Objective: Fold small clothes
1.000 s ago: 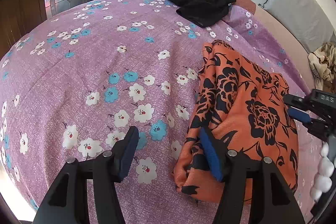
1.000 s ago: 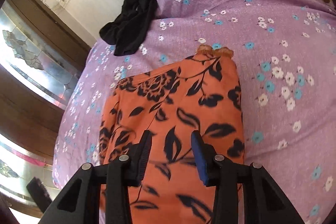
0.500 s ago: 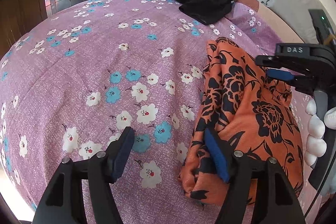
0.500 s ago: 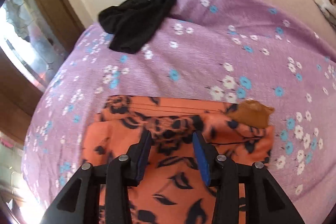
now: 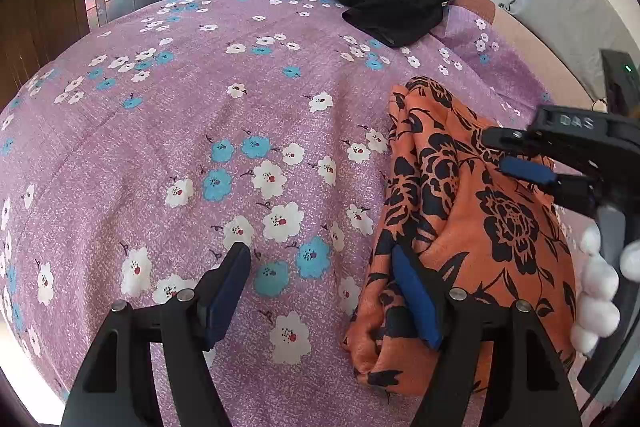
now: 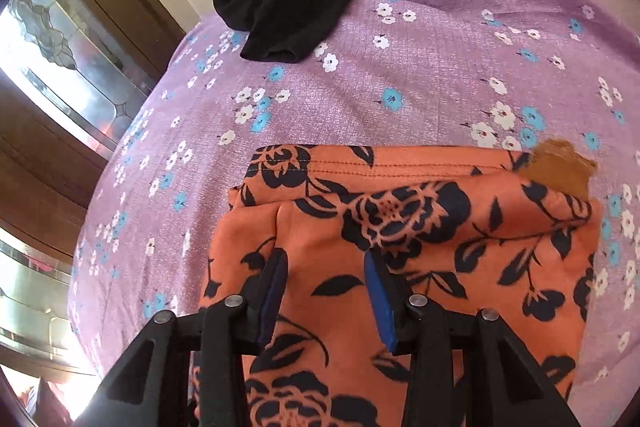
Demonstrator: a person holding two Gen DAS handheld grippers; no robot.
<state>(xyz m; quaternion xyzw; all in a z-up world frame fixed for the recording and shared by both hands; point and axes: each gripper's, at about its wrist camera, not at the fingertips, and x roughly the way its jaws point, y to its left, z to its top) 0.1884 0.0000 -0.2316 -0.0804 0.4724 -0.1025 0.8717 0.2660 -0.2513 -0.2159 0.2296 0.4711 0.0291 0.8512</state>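
Purple floral bedsheet (image 5: 168, 131) with a folded orange garment (image 5: 472, 227) on it — both grippers over the cloth.
We see the sheet fill most of both views; the orange black-flowered garment lies folded on its right part in the left wrist view, a crumpled black garment (image 5: 392, 7) well apart at the far edge. We note the left gripper (image 5: 320, 291) with jaws opening, nothing between them but bare sheet — its right pad sits against the garment's near edge. The right gripper (image 6: 324, 287) hovers over the orange fabric, jaws partly apart, nothing pinched. A white-gloved hand (image 5: 600, 283) holds it.
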